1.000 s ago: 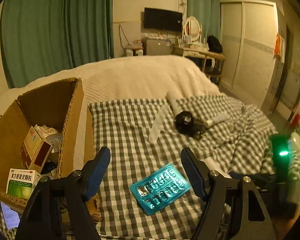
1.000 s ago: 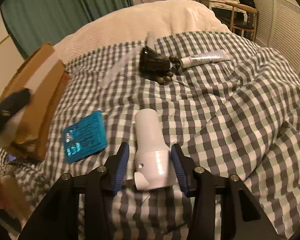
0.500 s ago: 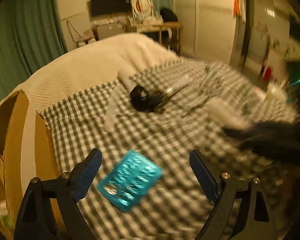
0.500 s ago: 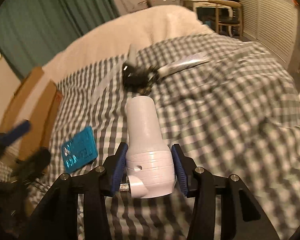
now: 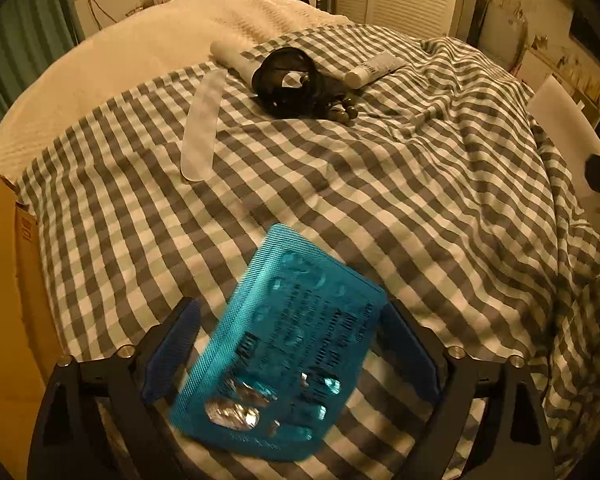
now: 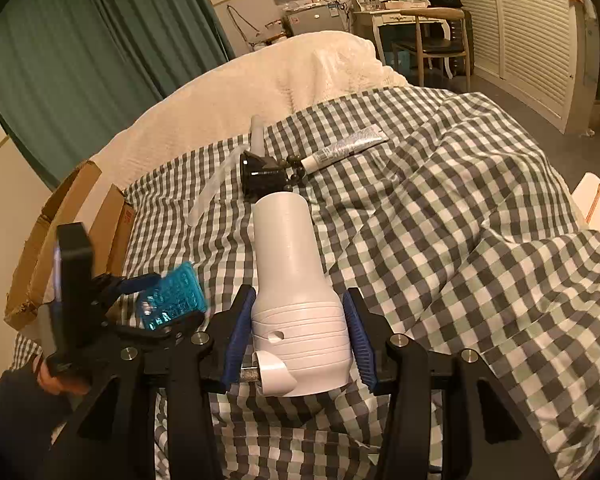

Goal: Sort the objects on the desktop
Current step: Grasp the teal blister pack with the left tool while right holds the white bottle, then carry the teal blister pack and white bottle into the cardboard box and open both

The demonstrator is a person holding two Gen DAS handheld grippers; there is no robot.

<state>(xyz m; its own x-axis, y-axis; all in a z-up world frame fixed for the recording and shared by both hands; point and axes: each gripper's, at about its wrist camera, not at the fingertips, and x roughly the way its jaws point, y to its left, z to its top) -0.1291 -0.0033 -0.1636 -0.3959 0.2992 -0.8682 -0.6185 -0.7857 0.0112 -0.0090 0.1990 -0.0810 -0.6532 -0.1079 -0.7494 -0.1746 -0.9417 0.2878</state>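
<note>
A teal blister pack (image 5: 292,344) lies on the checked cloth (image 5: 380,200). My left gripper (image 5: 290,312) is low over it, jaws opening, and the pack sits between the blue fingers without the pads pressing on it. The right wrist view shows the same left gripper (image 6: 160,304) astride the blister pack (image 6: 172,300), held by a hand at the lower left. My right gripper (image 6: 298,300) is shut on the wide ribbed end of a white plastic bottle (image 6: 288,248), which is held above the cloth with its narrow end pointing away.
Further back lie a black holder with beads (image 5: 288,80), a white tube (image 5: 374,68), a translucent flat strip (image 5: 202,120) and a white cylinder (image 5: 236,58). An open cardboard box (image 6: 48,232) stands at the left edge. A desk and chair (image 6: 432,40) stand beyond the bed.
The left gripper has dropped and tilted down over the blister pack, with its jaws spread wider. The right gripper has lifted the white bottle off the cloth.
</note>
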